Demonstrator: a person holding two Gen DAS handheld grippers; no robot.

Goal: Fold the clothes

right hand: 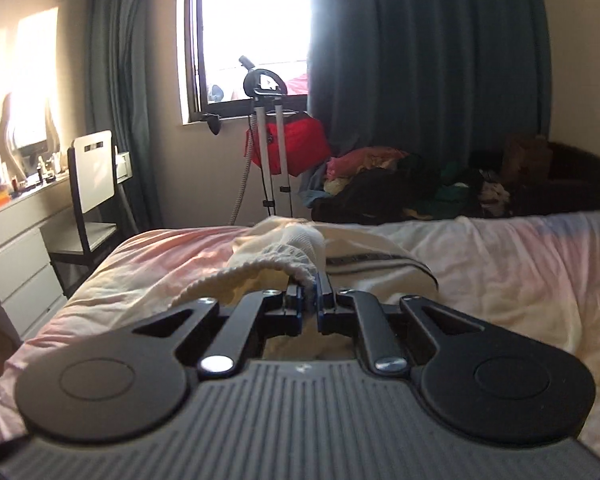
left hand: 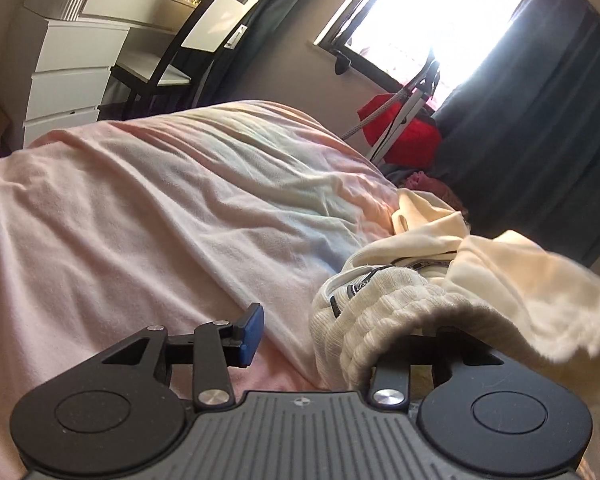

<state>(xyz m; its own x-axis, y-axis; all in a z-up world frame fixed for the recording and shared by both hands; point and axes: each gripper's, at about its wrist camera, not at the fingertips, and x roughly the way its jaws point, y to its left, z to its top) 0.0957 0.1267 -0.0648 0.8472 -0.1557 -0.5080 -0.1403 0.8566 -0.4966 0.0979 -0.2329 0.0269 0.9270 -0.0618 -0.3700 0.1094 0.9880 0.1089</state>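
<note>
Crowding the foreground of the right wrist view: right gripper (right hand: 310, 300), clenching tight on a pinch of the cream sweater (right hand: 300, 248), gripping its ribbed hem between the blue pads. Crowding the left wrist view likewise: left gripper (left hand: 340, 336), standing parted and pressing on nothing, showing pink sheet between its bare blue pad (left hand: 250, 336) and the cloth, carrying the sweater's ribbed hem draped over the other finger and hiding it.

Spreading under everything: bed (left hand: 140, 220), wearing a wrinkled pale pink sheet and catching sunlight. Hanging behind it: dark teal curtains (right hand: 420, 80), flanking a window (right hand: 252, 20) glaring white. Lying bunched on the bed: the sweater, stretching from the near edge toward the middle and showing a dark stripe across its body. Sitting on the far side of the bed, against the curtains: heap of mixed clothes (right hand: 400, 184). Standing at the left wall: white drawer unit (left hand: 68, 80), bearing small items too blurred for naming. Standing beside the drawers: chair (right hand: 92, 184) with a black frame and white back. Hanging below the window: red bag (right hand: 296, 148), sitting behind a garment steamer's stand (right hand: 272, 128), trailing a grey hose downward.
</note>
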